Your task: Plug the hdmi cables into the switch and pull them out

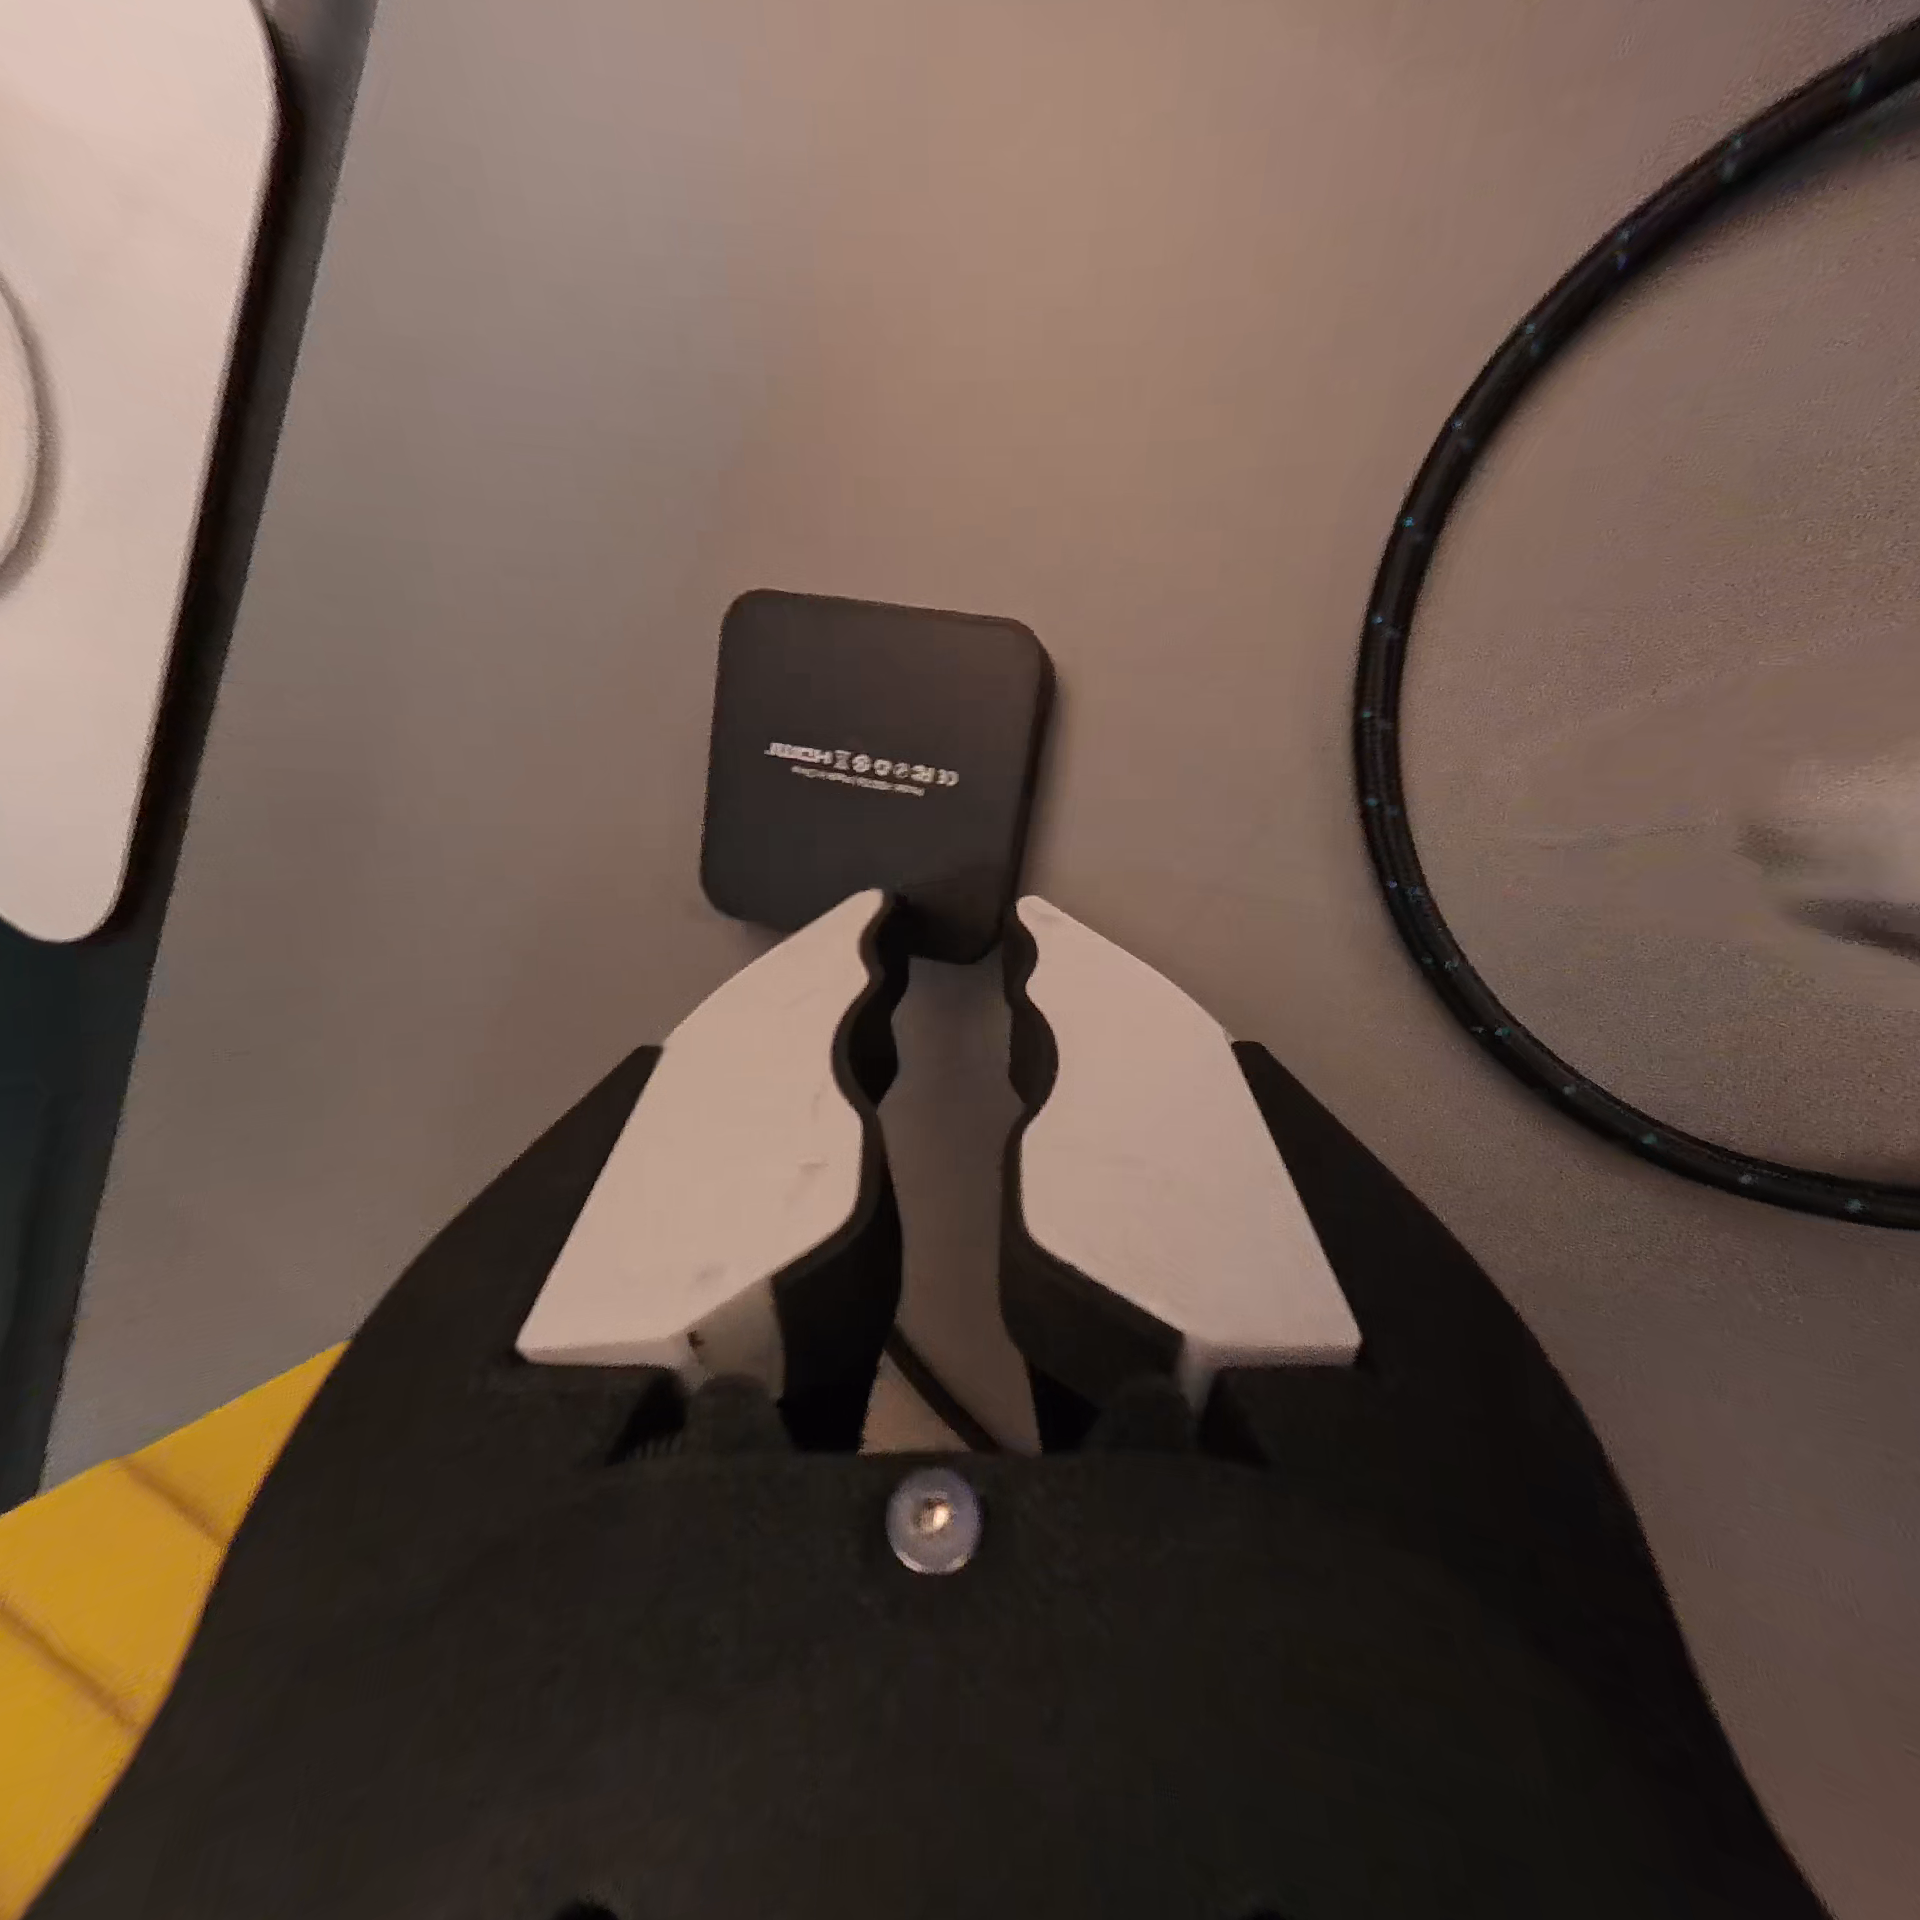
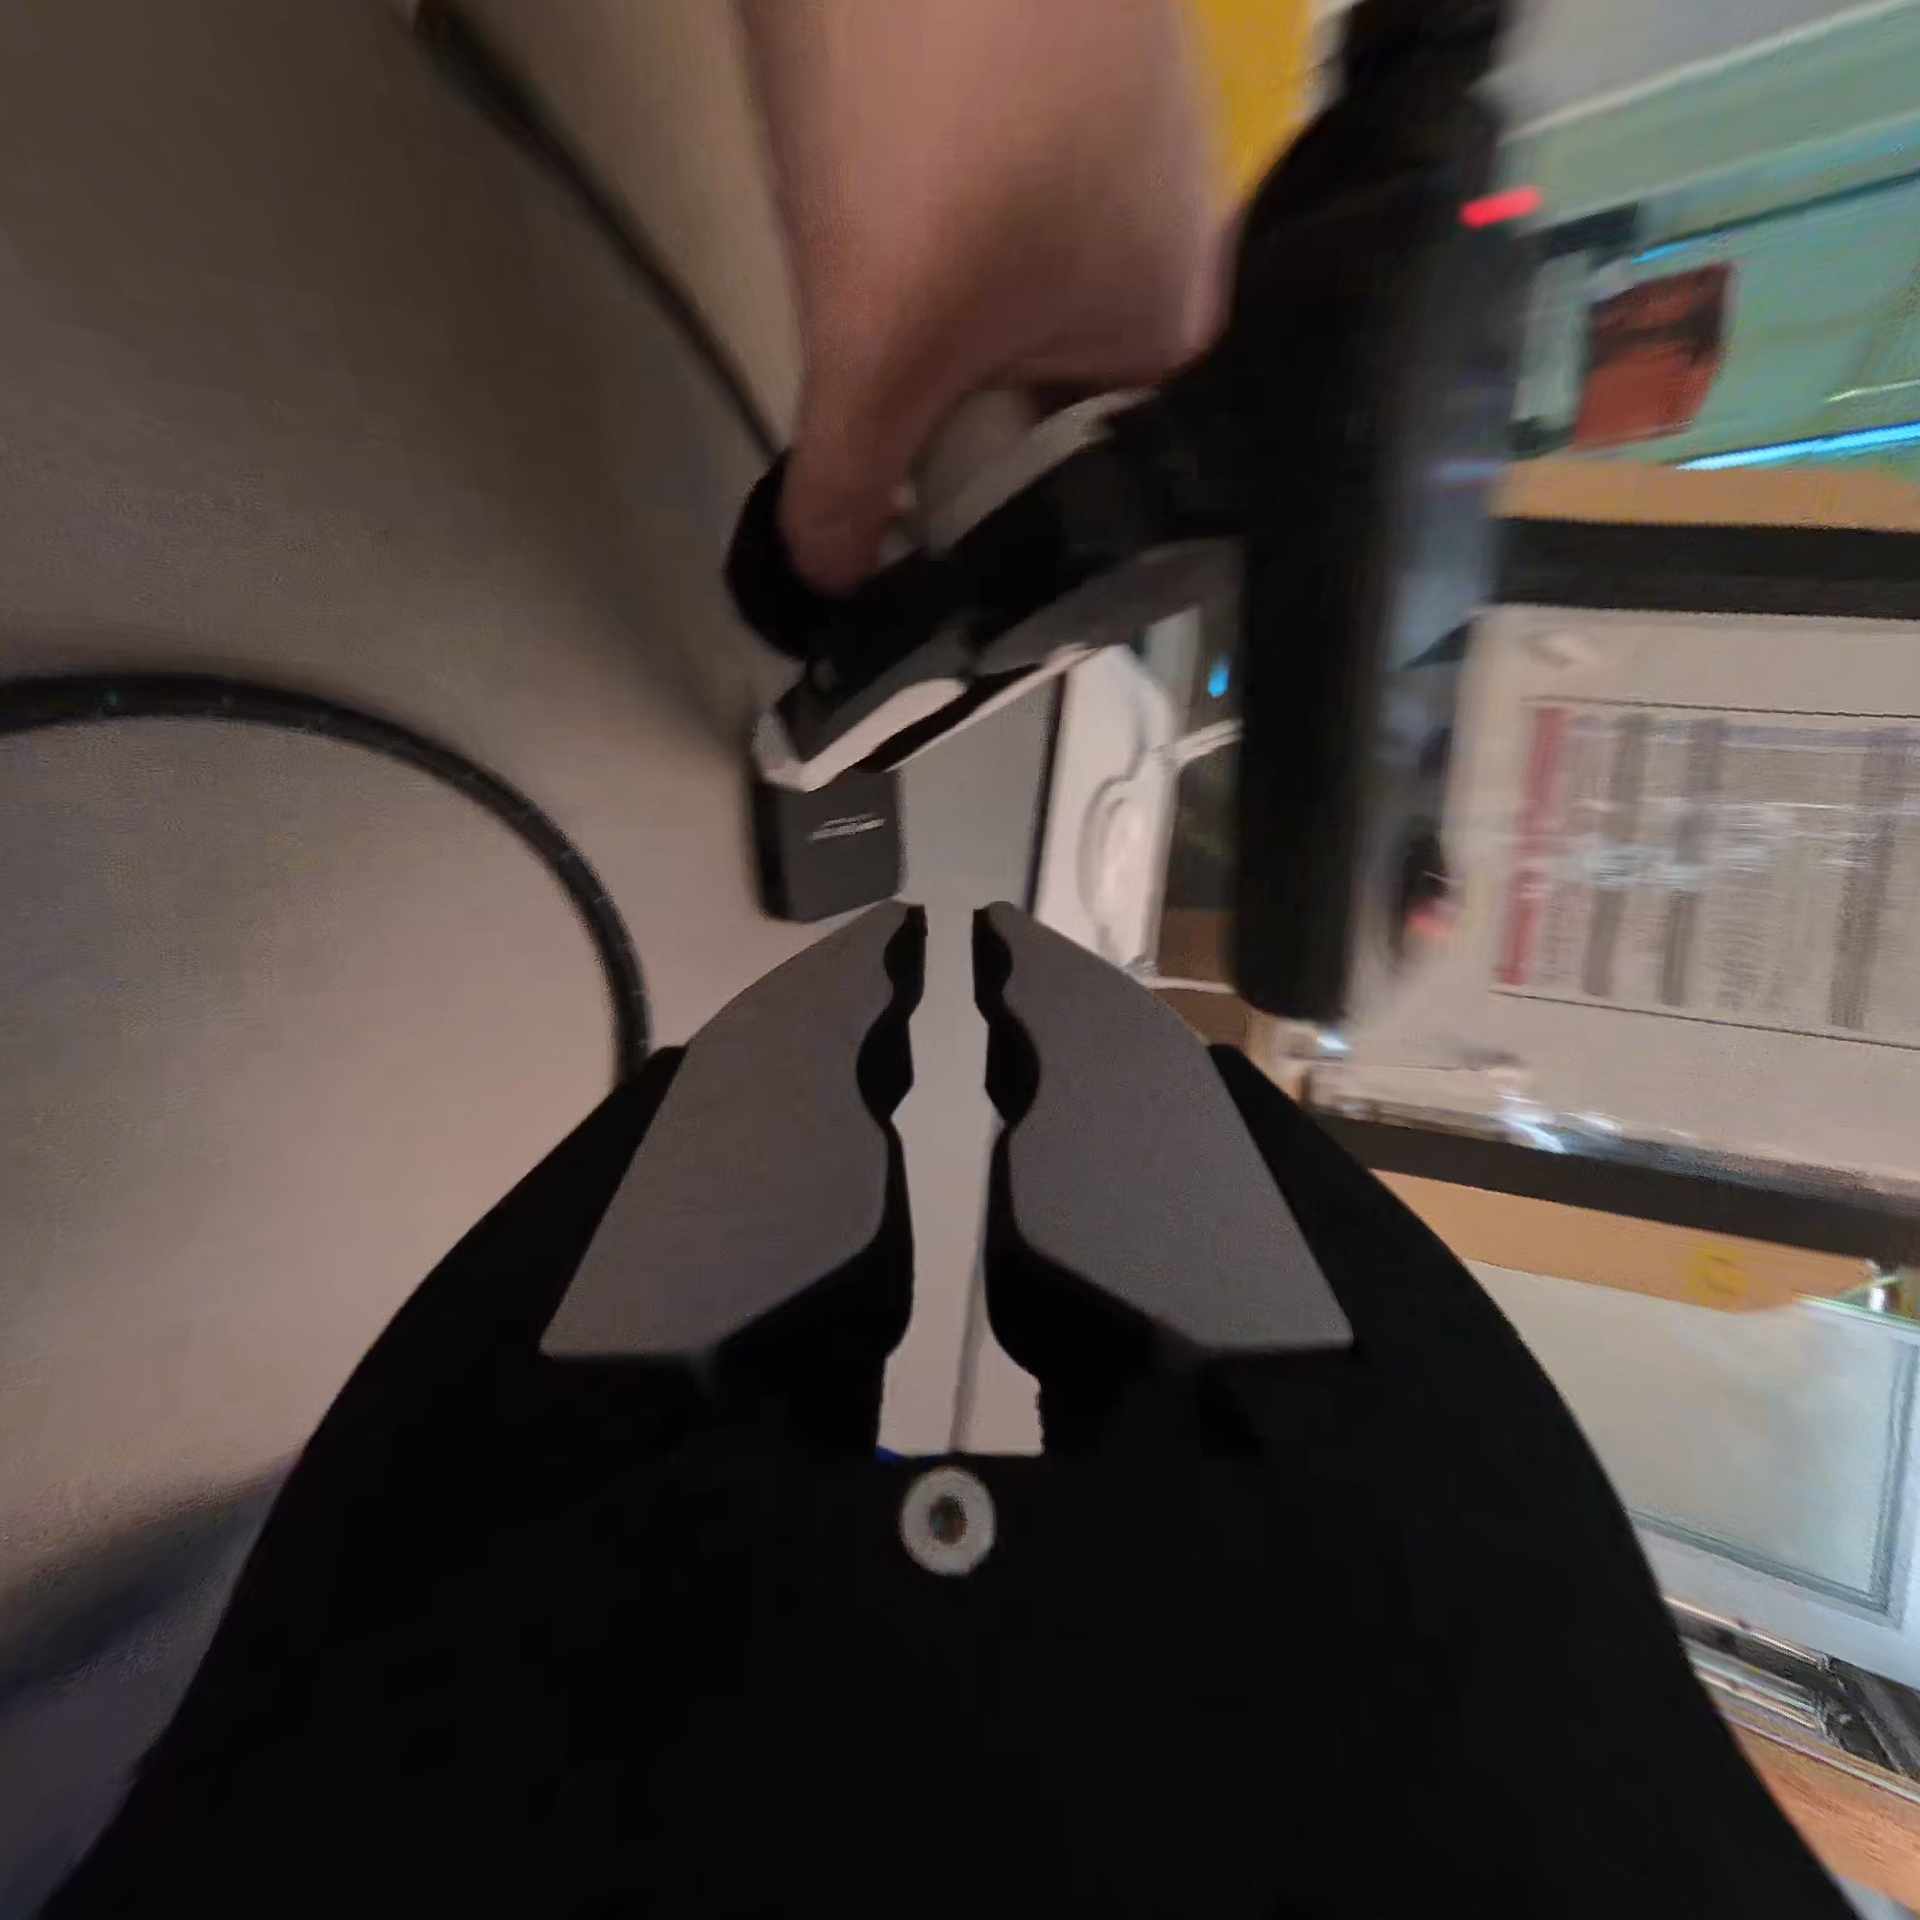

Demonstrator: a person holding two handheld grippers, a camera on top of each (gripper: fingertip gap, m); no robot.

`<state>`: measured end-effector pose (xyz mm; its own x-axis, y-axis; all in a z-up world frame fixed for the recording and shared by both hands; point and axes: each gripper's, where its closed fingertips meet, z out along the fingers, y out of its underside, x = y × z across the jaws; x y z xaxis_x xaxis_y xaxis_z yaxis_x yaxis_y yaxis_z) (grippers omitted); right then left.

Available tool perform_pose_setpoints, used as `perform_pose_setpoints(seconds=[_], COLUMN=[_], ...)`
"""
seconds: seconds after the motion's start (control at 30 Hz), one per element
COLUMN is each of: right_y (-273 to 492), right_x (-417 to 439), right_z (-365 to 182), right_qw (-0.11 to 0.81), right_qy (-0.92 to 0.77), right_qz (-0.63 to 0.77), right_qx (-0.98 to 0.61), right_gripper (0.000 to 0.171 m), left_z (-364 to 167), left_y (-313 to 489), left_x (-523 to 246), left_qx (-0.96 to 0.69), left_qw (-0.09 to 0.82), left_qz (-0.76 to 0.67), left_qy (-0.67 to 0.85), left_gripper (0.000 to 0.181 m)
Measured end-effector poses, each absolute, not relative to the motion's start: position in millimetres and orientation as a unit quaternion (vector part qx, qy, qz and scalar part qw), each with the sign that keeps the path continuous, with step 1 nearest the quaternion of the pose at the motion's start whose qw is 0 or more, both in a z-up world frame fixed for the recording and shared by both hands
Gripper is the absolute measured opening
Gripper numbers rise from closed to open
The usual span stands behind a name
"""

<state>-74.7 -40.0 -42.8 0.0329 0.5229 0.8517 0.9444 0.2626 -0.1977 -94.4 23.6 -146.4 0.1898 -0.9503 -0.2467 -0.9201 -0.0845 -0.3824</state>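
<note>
The black square HDMI switch (image 1: 873,769) lies flat on the grey table (image 1: 727,312). My left gripper (image 1: 951,914) has its white fingers (image 1: 769,1122) closed on the switch's near right corner, which fills the gap between the pads. The right wrist view shows the same grip from the side, on the switch (image 2: 831,852), with a person's hand (image 2: 935,260) on that gripper. My right gripper (image 2: 948,920) hovers just short of the switch, its jaws a narrow gap apart and empty. A black braided HDMI cable (image 1: 1392,727) loops on the table, also in the right wrist view (image 2: 592,883). I see no plug.
A white rounded board (image 1: 125,416) lies at the table's left edge. A yellow surface (image 1: 125,1558) shows at lower left. In the blurred right wrist view, shelves with papers (image 2: 1683,862) stand beyond the table's right edge.
</note>
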Motion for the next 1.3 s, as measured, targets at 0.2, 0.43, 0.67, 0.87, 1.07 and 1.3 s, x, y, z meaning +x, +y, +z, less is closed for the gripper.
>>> perform_pose_setpoints(seconds=[0.2, 0.43, 0.67, 0.87, 1.07, 1.3], right_y=[-75.0, -119.8, -144.1, -144.9, -140.6, -140.3], right_x=[-32.7, 1.1, 3.1, 6.0, 0.2, -35.1], right_z=[91.9, 155.4, 171.0, 169.4, 159.0, 137.7], right_qw=[0.608, 0.694, 0.722, 0.728, 0.735, 0.681], right_qy=[-0.528, -0.459, -0.458, -0.457, -0.466, -0.444], right_qz=[-0.275, -0.242, -0.201, -0.161, -0.059, 0.345], right_qx=[-0.526, -0.500, -0.479, -0.485, -0.489, -0.469], right_gripper=[0.009, 0.010, 0.010, 0.010, 0.010, 0.028], left_z=[-103.3, -121.4, -140.5, -153.1, -96.0, 33.5], left_y=[8.7, -90.8, -126.9, -136.4, -147.2, -153.6], left_x=[-65.4, 13.5, 56.4, 67.3, 38.6, -34.7], left_qx=[-0.700, -0.568, -0.471, -0.446, -0.403, -0.339], left_qw=[0.309, 0.307, 0.353, 0.365, 0.386, 0.440], left_qz=[-0.118, -0.210, -0.214, -0.174, -0.228, -0.405], left_qy=[0.633, 0.734, 0.780, 0.799, 0.798, 0.726], left_gripper=[0.026, 0.047, 0.044, 0.021, 0.014, 0.013])
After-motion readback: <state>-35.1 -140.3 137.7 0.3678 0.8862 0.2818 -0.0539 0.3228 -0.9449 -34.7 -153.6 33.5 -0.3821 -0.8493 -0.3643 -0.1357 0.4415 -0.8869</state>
